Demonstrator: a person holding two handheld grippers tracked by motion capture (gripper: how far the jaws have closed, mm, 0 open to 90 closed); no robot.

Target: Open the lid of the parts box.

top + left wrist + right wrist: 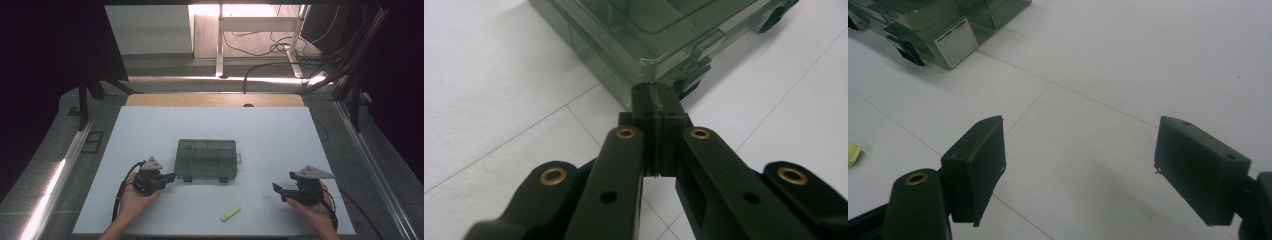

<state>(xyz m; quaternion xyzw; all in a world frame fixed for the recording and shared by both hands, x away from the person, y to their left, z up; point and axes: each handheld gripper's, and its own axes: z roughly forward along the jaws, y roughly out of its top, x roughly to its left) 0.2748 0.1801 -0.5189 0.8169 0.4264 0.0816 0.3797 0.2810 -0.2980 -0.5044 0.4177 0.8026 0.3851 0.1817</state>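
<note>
Organizer box point(659, 35) cut off by top edge in left gripper view; far corner hidden behind closed jaws. Box label point(955, 46) print too small to read (right gripper view). Yellow piece point(853, 154) cut by left edge.

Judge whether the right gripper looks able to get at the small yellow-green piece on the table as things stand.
Probably yes: the right gripper has its jaws open, and only bare white table lies between it and the yellow-green piece; the compartment box sits farther back.
</note>
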